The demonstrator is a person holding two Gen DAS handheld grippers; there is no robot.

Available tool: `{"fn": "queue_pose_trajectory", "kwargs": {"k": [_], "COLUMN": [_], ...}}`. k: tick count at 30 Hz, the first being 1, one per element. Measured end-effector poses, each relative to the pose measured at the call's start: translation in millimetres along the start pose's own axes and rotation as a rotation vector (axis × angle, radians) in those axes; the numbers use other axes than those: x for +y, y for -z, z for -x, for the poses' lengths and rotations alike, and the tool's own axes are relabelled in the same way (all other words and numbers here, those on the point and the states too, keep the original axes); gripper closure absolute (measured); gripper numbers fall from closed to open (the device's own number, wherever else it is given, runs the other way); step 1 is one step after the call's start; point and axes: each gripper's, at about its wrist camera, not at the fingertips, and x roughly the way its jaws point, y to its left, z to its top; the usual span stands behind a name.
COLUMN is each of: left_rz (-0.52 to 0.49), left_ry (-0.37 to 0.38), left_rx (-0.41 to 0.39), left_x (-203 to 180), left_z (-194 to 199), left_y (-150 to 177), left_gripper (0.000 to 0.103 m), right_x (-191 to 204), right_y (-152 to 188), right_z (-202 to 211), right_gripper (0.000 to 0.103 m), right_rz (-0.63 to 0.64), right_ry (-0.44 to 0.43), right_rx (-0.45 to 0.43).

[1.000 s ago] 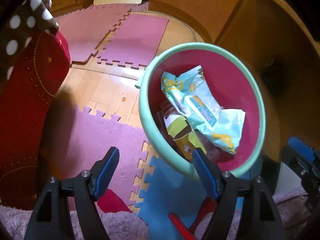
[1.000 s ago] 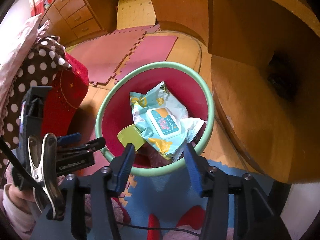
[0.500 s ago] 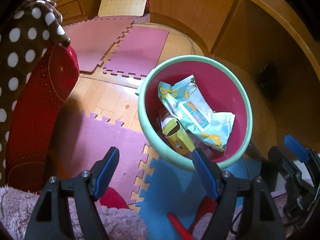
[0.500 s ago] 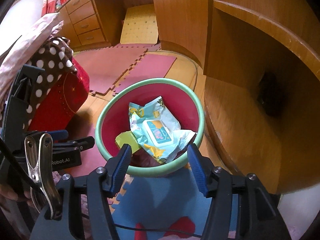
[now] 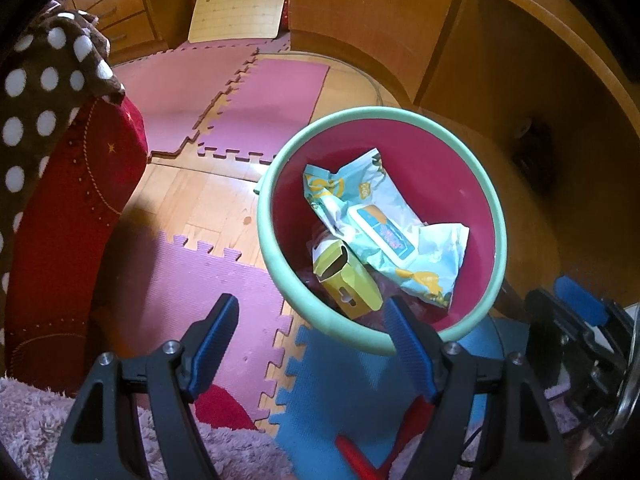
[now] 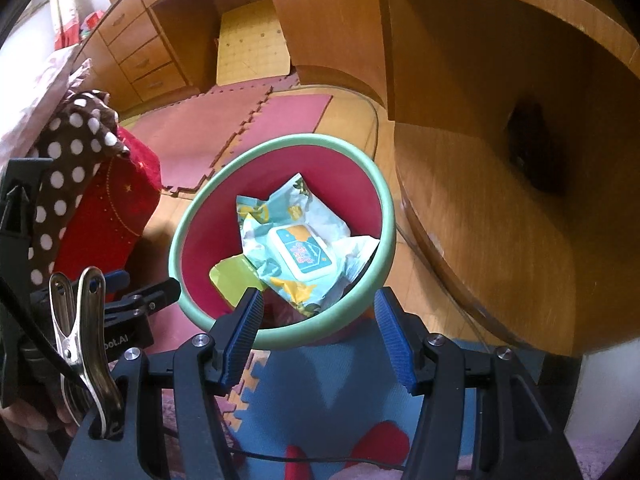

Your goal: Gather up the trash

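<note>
A round bin, red inside with a mint-green rim (image 5: 400, 114) (image 6: 280, 148), stands on the floor. In it lie a crumpled light-blue wet-wipes pack (image 5: 380, 232) (image 6: 296, 240) and a yellow-green carton (image 5: 348, 280) (image 6: 232, 276). My left gripper (image 5: 310, 312) hovers open above the bin's near-left rim, nothing between its blue pads. Over the bin's near edge, my right gripper (image 6: 319, 304) is open and empty too. Each gripper shows at the edge of the other's view: the left one (image 6: 140, 300), the right one (image 5: 576, 320).
Pink, purple and blue foam puzzle mats (image 5: 208, 272) cover part of the wooden floor. A red cushion (image 5: 80, 208) under a brown polka-dot cloth (image 5: 36, 92) stands left. Wooden desk panels (image 6: 500, 220) curve close on the right, drawers (image 6: 136, 60) at the back. Fluffy pink fabric (image 5: 24, 420) lies below.
Both grippers have drawn back from the bin, which now looks smaller and farther in both views. The right jaws stand a little wider. The trash in the bin has not moved.
</note>
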Motion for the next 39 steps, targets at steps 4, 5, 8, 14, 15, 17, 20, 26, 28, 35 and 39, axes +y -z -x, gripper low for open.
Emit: {"fn": "queue_pose_trajectory", "kwargs": {"k": [4, 5, 8, 14, 15, 17, 20, 26, 28, 35, 39], "left_rz": [-0.001, -0.001, 0.005, -0.001, -0.001, 0.001, 0.001, -0.002, -0.005, -0.009, -0.013], "left_ry": [0.004, 0.005, 0.006, -0.006, -0.006, -0.007, -0.013, -0.012, -0.010, -0.010, -0.007], "left_rx": [0.005, 0.005, 0.007, 0.001, 0.000, 0.002, 0.002, -0.008, -0.008, -0.006, -0.008], "left_x": [-0.1, 0.1, 1.4, 0.9, 0.7, 1.1, 0.5, -0.8, -0.6, -1.0, -1.3], "left_z": [-1.9, -2.2, -2.4, -1.7, -1.7, -1.9, -2.0, -0.9, -0.2, -0.9, -0.8], "left_y": [0.2, 0.1, -0.4, -0.4, -0.4, -0.5, -0.4, 0.2, 0.6, 0.7, 0.9], "left_gripper": [0.024, 0.024, 0.024, 0.024, 0.024, 0.025, 0.025, 0.025, 0.026, 0.026, 0.026], "right_x": [3.8, 4.6, 5.6, 4.7, 4.3, 3.9, 3.6, 3.1, 2.8, 2.0, 1.7], "right_y": [0.8, 1.0, 1.2, 1.0, 1.0, 0.7, 0.7, 0.4, 0.4, -0.1, -0.2], "right_z": [-2.6, -2.9, -4.1, -4.7, -5.0, -5.1, -5.1, -5.0, -5.1, -5.8, -5.8], "right_gripper": [0.044, 0.044, 0.044, 0.044, 0.044, 0.044, 0.044, 0.044, 0.044, 0.044, 0.044], "right_rz": [0.015, 0.019, 0.024, 0.020, 0.020, 0.020, 0.021, 0.022, 0.021, 0.019, 0.019], "right_ry": [0.005, 0.006, 0.009, 0.010, 0.010, 0.010, 0.009, 0.009, 0.009, 0.009, 0.009], "right_rx": [0.009, 0.010, 0.012, 0.009, 0.009, 0.009, 0.009, 0.009, 0.009, 0.008, 0.009]}}
